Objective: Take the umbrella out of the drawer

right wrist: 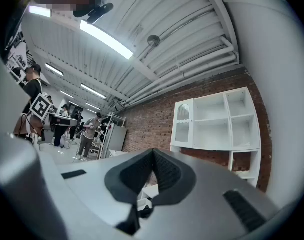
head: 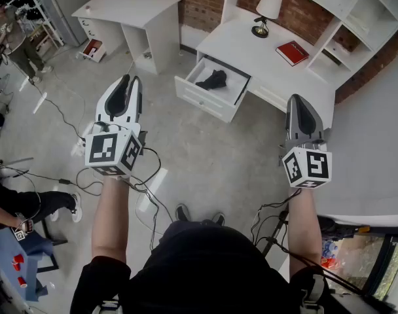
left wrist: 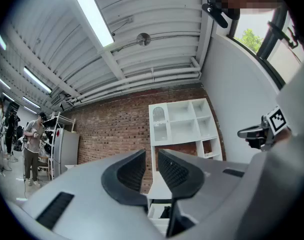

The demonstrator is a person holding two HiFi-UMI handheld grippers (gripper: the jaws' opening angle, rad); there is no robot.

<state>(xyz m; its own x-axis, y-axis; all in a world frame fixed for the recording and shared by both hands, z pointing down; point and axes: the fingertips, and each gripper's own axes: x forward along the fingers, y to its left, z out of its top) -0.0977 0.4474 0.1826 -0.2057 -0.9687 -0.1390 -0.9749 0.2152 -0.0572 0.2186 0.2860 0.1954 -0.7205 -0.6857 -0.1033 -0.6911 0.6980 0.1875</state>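
In the head view the person stands well back from the white desk point(head: 248, 48), whose drawer point(head: 200, 97) is pulled open. The umbrella point(head: 213, 79) lies inside it, a small, black, crumpled-looking bundle on the pale drawer floor, nearer the back than the front. The left gripper point(head: 128, 82) and the right gripper point(head: 297, 101) are both held out about level, well apart from the drawer and from each other, and neither carries anything. In the left gripper view the left gripper point(left wrist: 151, 166) has its jaws drawn in until only a thin slit parts the ribbed pads, and nothing sits in that slit. A dark shape low beneath the jaws is probably the umbrella in the drawer. In the right gripper view the right gripper point(right wrist: 152, 156) has its pads pressed together, with nothing in them. Judging from its size and slack outline, the umbrella is likely a folded compact one. It should be light, with soft, slippery fabric over a stiff shaft. A pinch on loose cloth alone could slide off or let the canopy unfurl, so the jaws should close across the thick middle, where the ribs and shaft give something firm, or on the handle. Which end is the handle is too small to make out.
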